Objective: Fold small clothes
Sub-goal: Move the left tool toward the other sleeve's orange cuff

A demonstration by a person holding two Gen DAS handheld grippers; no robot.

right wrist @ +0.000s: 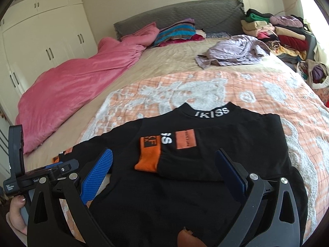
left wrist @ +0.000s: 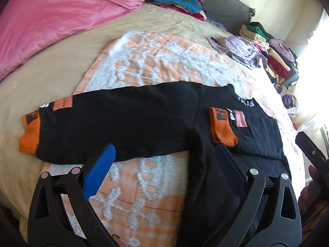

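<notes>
A small black long-sleeved knit top with orange ribbed cuffs and white lettering on the collar [right wrist: 207, 144] is laid flat on a peach and white patterned blanket [right wrist: 257, 86] spread across the bed. One sleeve is seen folded in over the chest, its orange cuff [right wrist: 149, 157] resting on the black body; the other sleeve [left wrist: 98, 123] is stretched out sideways, its cuff reaching past the blanket edge onto the beige bedsheet [left wrist: 51, 68]. The garment is judged light, soft and limp, so it is expected to sag and drag if lifted from a single point; it is best taken at the outstretched cuff or along a hem or shoulder seam, where the ribbed or doubled cloth gives a firmer hold. The extended sleeve is judged to be the next part to be brought across.

The left gripper [left wrist: 164, 160] is held over the near edge of the top with its jaws wide apart and nothing between them. The right gripper [right wrist: 164, 164] is held over the lower body of the top, its jaws likewise apart and empty.

Farther off, a rumpled pink duvet [right wrist: 78, 78], a crumpled lilac garment [right wrist: 232, 51] and a heap of mixed coloured clothes [right wrist: 273, 33] by the grey headboard [right wrist: 176, 14] are seen
</notes>
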